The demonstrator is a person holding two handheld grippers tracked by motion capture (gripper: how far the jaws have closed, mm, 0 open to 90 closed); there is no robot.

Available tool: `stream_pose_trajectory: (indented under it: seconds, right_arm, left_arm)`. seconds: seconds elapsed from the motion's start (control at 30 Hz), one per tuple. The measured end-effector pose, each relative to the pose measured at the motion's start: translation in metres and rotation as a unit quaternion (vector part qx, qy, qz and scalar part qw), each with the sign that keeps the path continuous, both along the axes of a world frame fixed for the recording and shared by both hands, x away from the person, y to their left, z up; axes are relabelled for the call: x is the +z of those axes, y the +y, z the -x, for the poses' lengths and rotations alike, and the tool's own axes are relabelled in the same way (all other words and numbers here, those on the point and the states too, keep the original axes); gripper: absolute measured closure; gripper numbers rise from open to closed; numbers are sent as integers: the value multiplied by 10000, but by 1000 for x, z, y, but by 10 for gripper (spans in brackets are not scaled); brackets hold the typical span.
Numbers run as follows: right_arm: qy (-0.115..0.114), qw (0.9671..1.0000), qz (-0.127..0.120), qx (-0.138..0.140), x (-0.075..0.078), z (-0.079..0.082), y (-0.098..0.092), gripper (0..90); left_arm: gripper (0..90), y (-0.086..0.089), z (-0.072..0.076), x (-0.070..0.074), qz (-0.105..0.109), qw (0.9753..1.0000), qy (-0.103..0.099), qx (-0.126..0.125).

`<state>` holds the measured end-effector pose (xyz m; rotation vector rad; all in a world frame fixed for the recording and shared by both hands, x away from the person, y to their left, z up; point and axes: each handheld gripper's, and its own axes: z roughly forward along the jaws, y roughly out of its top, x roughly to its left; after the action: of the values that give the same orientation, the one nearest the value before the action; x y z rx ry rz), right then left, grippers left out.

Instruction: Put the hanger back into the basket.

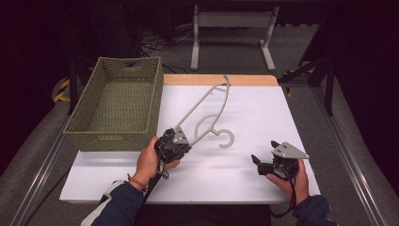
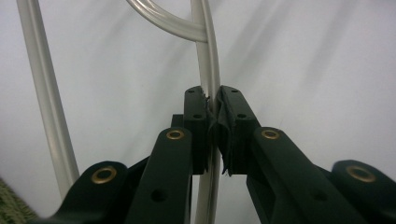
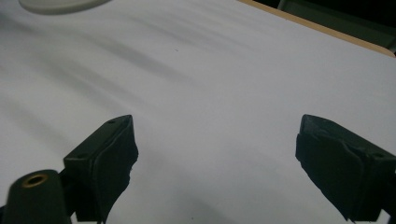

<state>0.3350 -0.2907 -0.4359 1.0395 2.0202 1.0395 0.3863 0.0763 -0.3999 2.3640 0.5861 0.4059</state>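
The left gripper (image 1: 175, 145) pinches one thin bar of a pale grey plastic clothes hanger (image 1: 210, 107). In the left gripper view its two black jaws are pressed tight on that bar (image 2: 211, 93), with nothing else between them. So the grab is done.

The hanger is over the white table (image 1: 263, 117), near its middle and just to the right of the green woven basket (image 1: 155, 96). It may be lifted a little at the held end, but the high view does not make this clear.

The basket has nothing in it. My guess is that the hanger is meant to go in there, so the carry and the drop are left to do.

The hanger's long side runs at a slant, from the left gripper up and away toward the far edge of the table. Its hook (image 1: 227, 138) is at the near end and curls off to the right, toward the right gripper (image 1: 264, 159).

The right gripper holds nothing. Its jaws are spread wide over bare table, well apart from the hanger, and it waits at the near right side.
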Motion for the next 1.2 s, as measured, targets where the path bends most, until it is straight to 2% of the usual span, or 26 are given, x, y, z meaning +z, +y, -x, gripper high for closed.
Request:
stream_pose_trajectory:
  seconds: [0.3, 0.57, 0.63, 0.87, 1.0, 1.2]
  right_arm:
    - [-194, 9997, 51, 107, 1, 3, 3, 127]
    - [-310, 9993, 88, 195, 2, 5, 6, 125]
    - [-306, 9993, 94, 198, 2, 5, 6, 124]
    - [-312, 9993, 86, 185, 2, 5, 6, 124]
    - [-286, 9993, 95, 218, 1, 5, 7, 124]
    - [-273, 9993, 109, 241, 0, 5, 8, 123]
  left_arm:
    - [825, 8, 16, 28, 385, 9984, -415, -51]
    - [825, 21, 23, 46, 703, 9955, -638, 72]
    - [825, 24, 24, 50, 774, 9946, -685, 102]
    - [824, 34, 29, 78, 1102, 9892, -952, 153]
    - [825, 43, 24, 92, 1124, 9879, -1033, 258]
    - [824, 56, 17, 101, 1147, 9866, -1080, 434]
